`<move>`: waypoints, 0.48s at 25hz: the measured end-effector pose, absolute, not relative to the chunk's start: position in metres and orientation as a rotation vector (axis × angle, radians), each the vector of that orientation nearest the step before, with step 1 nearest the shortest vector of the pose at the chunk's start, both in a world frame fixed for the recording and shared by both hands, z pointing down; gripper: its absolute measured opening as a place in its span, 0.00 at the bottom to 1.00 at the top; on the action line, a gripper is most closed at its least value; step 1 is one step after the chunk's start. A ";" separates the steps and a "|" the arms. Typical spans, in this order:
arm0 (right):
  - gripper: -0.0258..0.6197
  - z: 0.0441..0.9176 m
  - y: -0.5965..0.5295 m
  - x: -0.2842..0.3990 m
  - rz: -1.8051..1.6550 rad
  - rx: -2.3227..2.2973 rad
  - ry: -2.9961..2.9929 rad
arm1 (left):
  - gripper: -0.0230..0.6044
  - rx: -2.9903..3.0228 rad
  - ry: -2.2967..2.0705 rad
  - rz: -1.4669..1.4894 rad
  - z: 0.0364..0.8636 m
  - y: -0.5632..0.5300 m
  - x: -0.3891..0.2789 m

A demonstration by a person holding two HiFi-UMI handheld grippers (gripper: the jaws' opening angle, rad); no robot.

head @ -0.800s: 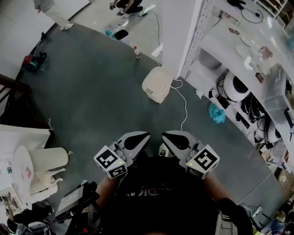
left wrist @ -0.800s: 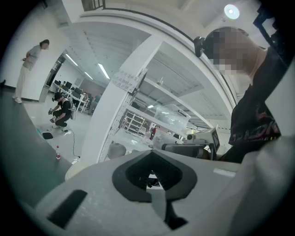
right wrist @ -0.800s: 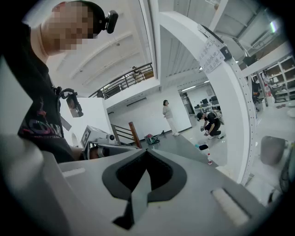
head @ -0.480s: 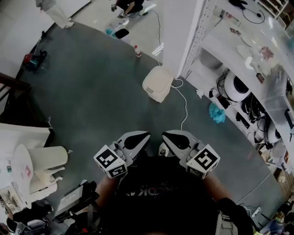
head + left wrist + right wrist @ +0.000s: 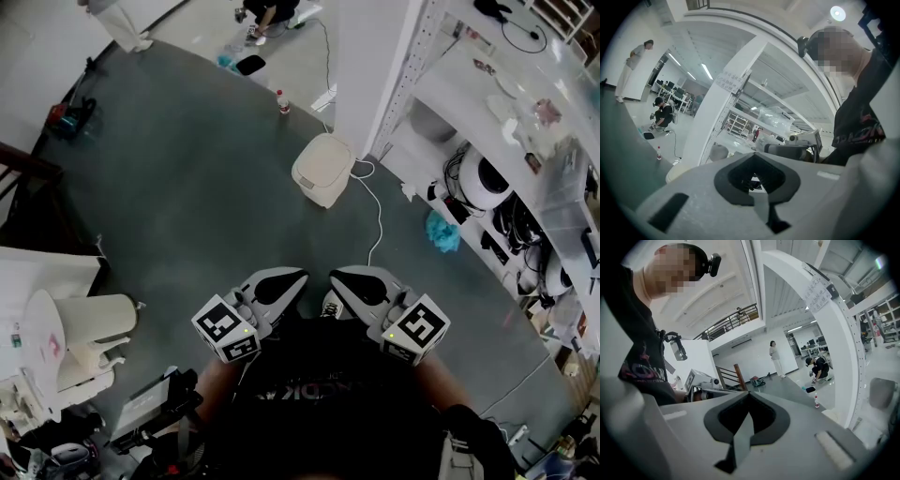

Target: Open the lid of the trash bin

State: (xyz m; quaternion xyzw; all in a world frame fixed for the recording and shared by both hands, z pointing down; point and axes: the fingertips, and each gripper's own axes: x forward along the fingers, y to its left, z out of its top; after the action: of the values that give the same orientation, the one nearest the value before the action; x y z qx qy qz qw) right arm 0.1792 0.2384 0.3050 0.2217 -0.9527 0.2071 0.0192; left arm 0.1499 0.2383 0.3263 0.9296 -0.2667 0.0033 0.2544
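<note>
Floor (image 5: 187, 206): left tool (image 5: 289, 279), right tool (image 5: 345, 278) closed.

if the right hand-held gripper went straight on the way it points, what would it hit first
Probably nothing near: the right hand-held gripper aims out over the floor; the trash bin sits lower, rightward.

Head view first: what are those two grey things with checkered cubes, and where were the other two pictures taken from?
A person wears a downward-looking camera on the head. Each hand holds a grey two-fingered tool with a marker cube: the left gripper and the right gripper. The other two pictures come from cameras riding on those grippers, looking along their fingers, which are closed and hold nothing. Ahead on the dark grey floor stands a cream plastic trash bin, lid shut.
</note>
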 end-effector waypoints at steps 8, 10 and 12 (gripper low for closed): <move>0.05 0.300 0.227 0.181 0.648 0.695 -2.983 | 0.04 2.529 -0.725 0.031 0.327 0.241 0.148; 0.05 0.301 0.224 0.180 0.639 0.698 -2.980 | 0.04 2.537 -0.735 0.030 0.327 0.242 0.144; 0.05 0.298 0.223 0.175 0.658 0.673 -3.004 | 0.04 2.544 -0.745 0.027 0.325 0.242 0.141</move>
State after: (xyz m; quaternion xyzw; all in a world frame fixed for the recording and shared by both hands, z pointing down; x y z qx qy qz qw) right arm 0.1751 0.2228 0.2984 0.2137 -0.9542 0.2092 -0.0032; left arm 0.1415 0.2425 0.3254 0.9309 -0.2727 0.0097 0.2427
